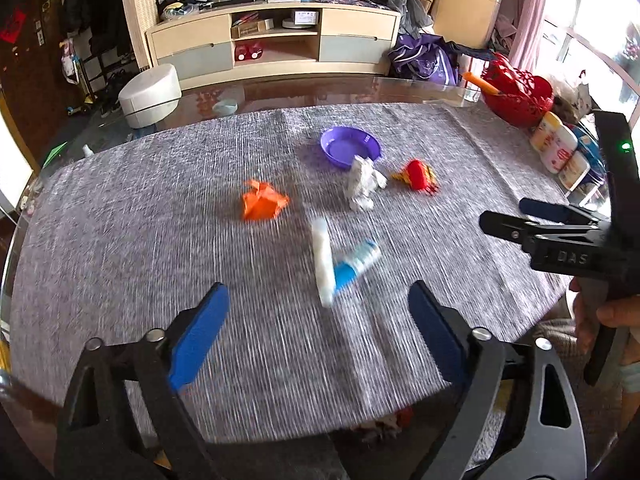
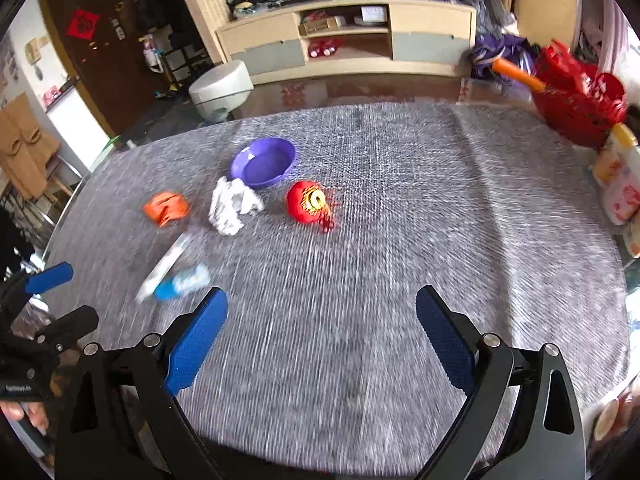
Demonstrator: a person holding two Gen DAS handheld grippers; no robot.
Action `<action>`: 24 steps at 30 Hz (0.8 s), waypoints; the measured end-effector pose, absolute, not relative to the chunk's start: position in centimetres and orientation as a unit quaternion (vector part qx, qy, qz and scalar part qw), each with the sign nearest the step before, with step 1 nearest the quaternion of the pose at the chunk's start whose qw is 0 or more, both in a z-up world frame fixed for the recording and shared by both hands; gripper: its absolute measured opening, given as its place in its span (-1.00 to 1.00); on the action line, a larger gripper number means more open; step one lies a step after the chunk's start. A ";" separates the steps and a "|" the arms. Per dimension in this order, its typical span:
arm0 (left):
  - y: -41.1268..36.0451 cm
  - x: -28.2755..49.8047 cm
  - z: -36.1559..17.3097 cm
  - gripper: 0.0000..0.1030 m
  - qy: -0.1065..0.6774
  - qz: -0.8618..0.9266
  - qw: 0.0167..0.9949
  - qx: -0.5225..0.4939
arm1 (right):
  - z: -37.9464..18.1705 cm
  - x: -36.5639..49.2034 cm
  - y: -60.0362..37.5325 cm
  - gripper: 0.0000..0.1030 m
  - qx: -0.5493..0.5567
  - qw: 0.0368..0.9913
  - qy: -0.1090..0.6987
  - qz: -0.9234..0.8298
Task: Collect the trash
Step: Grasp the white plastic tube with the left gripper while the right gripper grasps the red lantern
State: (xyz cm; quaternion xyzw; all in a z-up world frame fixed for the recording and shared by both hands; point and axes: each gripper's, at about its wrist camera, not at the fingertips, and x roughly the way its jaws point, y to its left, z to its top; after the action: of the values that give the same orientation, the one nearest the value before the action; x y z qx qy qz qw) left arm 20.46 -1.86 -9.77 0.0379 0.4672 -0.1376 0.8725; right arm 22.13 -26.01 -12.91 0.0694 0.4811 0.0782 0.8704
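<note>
On the grey cloth lie a purple bowl [image 1: 350,146] [image 2: 264,161], crumpled white paper [image 1: 363,183] [image 2: 232,206], crumpled orange paper [image 1: 262,201] [image 2: 166,207], a red and gold ornament [image 1: 418,176] [image 2: 309,202], and a white and blue tube wrapper [image 1: 340,262] [image 2: 172,272]. My left gripper [image 1: 318,328] is open and empty, just short of the tube wrapper. My right gripper [image 2: 322,332] is open and empty over bare cloth, to the right of the trash. The right gripper also shows at the right of the left wrist view [image 1: 516,216].
A red basket [image 1: 516,94] [image 2: 576,96] and several cans [image 1: 558,152] stand at the table's right edge. A white round stool [image 1: 150,94] and a TV cabinet [image 1: 276,46] are beyond the table's far edge.
</note>
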 end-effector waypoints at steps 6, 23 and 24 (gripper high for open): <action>-1.5 24.4 -12.0 0.13 0.486 -0.142 0.862 0.020 | -14.7 25.8 -25.3 0.82 0.068 0.881 0.462 0.076; -2.7 28.4 -16.4 -0.65 0.528 -0.165 0.833 0.019 | -16.8 29.8 -23.7 -0.31 0.053 0.879 0.464 0.099; -2.8 28.3 -16.6 -0.73 0.529 -0.166 0.832 0.021 | -16.7 29.7 -23.5 -0.35 0.056 0.877 0.466 0.106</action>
State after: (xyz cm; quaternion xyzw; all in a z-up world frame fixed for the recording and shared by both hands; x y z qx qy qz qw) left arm 28.34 -2.78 -16.59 0.0207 0.5291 -0.1655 0.8320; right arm 29.75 -23.53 -16.75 0.0564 0.4656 0.1061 0.8768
